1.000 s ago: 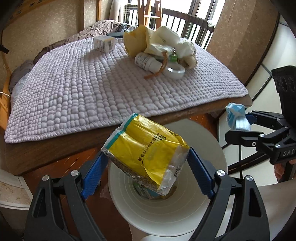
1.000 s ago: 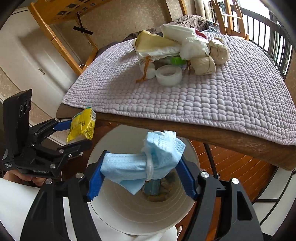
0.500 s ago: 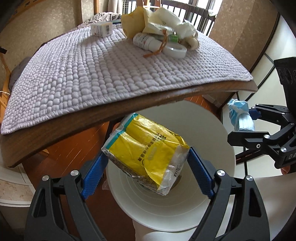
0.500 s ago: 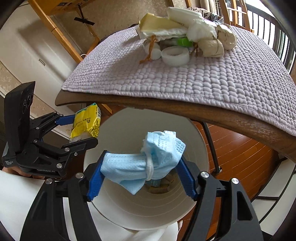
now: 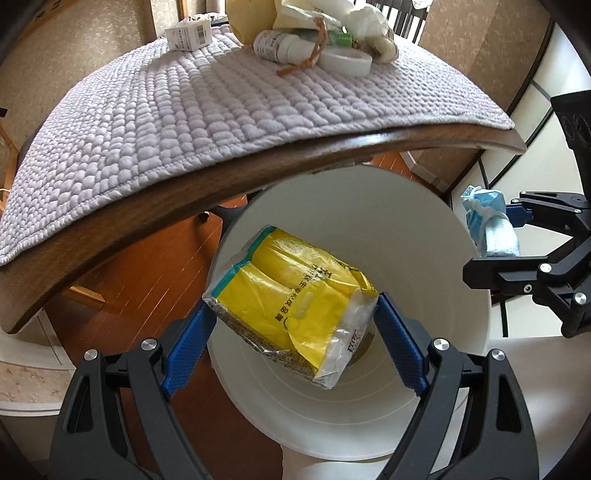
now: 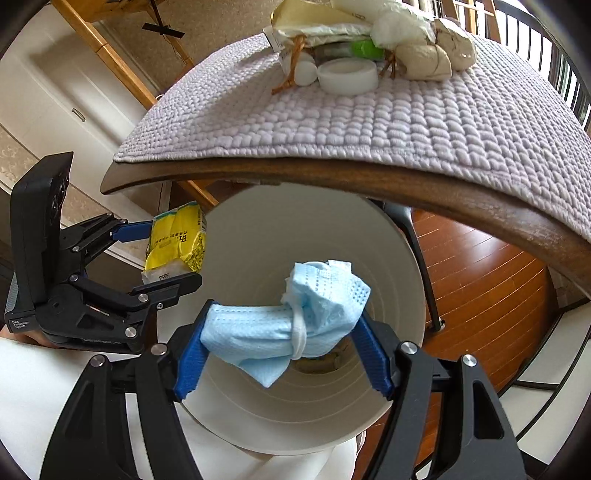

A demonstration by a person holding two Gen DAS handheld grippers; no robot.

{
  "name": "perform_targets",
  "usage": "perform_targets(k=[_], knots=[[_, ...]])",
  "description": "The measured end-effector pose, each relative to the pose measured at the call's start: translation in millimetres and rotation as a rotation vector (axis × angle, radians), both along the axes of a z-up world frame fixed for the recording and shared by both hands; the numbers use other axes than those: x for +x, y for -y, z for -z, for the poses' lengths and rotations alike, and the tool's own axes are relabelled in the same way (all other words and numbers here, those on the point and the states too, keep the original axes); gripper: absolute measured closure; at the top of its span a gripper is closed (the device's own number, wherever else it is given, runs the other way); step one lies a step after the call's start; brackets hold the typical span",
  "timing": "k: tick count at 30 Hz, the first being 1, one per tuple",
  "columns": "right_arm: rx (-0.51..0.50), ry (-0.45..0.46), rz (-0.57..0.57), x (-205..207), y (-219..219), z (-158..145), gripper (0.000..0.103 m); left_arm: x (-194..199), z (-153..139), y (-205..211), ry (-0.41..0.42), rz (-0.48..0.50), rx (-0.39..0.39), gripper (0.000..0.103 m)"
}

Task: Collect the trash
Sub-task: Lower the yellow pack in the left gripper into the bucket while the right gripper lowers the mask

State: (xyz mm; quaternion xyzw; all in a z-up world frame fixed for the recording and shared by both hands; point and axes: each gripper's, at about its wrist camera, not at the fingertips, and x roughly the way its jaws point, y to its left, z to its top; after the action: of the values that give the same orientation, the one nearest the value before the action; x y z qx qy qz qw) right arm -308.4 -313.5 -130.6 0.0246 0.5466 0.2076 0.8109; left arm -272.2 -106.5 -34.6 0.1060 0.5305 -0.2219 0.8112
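Left claw [image 5: 291, 328] grips a yellow packet [image 5: 291, 295], right claw [image 6: 280, 343] a blue mask [image 6: 288, 325], both over the white bin [image 5: 424, 229].

I can make out little text from here. The yellow packet [image 5: 291, 299] carries a line of dark East Asian characters across its face, upside down in my left wrist view, plus a few more on its clear end toward five o'clock; I cannot read them. In my right wrist view the left gripper's body [image 6: 22, 325] bears a small white label reading "Data Acquisition System" at nine o'clock. The small white box [image 5: 188, 34] at eleven o'clock shows a barcode, its print too small.
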Motion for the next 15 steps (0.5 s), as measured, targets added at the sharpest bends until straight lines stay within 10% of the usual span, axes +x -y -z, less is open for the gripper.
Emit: perform_targets(k=[15], knots=[[-0.014, -0.029, 0.002, 14.6, -14.5, 17.8, 0.034, 1.1, 25.4, 18.9, -0.024, 0.016, 0.033, 0.015]])
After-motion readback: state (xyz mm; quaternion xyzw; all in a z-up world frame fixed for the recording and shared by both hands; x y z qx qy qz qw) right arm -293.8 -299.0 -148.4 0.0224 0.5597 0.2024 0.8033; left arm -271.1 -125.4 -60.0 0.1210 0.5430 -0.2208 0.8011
